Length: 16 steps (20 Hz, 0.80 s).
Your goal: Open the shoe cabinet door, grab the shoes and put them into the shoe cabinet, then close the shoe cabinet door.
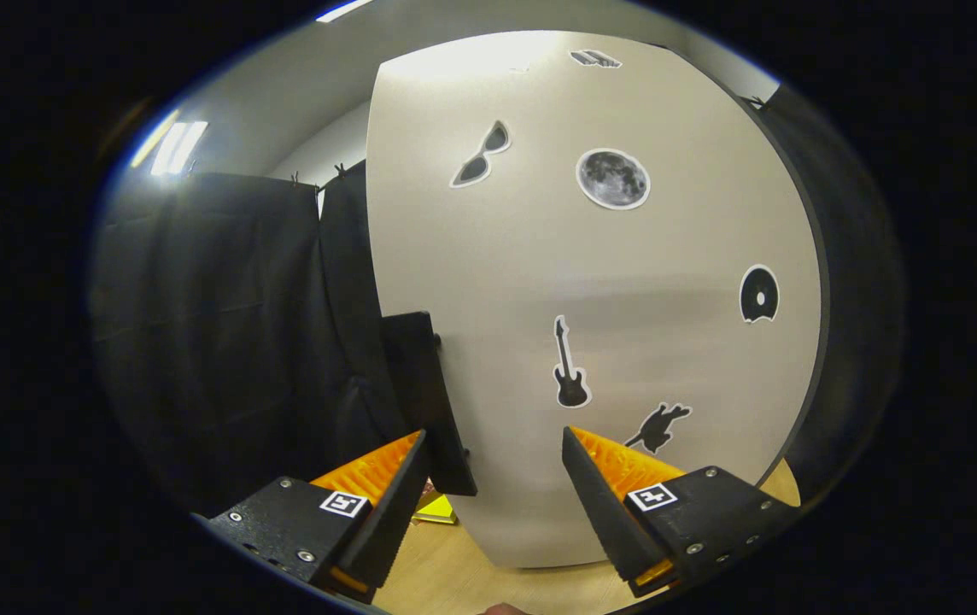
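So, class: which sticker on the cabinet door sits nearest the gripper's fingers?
The animal-shaped sticker, lowest on the door, just above the open gripper; the guitar sticker sits slightly higher.

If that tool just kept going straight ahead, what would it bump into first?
Probably the pale cabinet door with black stickers. The tool is open, and the door's black handle sits by one finger, so that might touch first; depth is hard to judge.

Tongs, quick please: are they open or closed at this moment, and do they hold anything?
Tongs: open, holding nothing; the black handle at the cabinet door edge lies just ahead, beside the left finger.
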{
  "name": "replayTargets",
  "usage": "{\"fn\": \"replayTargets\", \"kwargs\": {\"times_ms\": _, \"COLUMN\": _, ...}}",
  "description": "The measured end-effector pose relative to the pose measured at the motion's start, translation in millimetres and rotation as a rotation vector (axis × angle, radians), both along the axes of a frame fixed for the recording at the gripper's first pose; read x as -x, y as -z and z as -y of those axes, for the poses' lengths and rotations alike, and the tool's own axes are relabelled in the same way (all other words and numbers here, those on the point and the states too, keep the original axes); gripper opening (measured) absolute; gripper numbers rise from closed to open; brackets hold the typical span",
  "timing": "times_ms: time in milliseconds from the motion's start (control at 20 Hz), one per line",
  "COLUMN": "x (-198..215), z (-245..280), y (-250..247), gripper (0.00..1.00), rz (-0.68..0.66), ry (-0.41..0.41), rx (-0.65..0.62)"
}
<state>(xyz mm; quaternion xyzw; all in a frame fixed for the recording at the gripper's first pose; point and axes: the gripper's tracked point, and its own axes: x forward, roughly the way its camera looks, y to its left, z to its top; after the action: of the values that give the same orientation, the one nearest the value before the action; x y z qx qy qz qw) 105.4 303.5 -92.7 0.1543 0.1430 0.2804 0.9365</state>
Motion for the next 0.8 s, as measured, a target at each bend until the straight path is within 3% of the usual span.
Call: {"fn": "replayTargets", "kwargs": {"times_ms": 800, "x": 56, "z": 97, "y": -146, "gripper": 0.95, "rz": 0.303, "ry": 0.221, "rx": 0.171}}
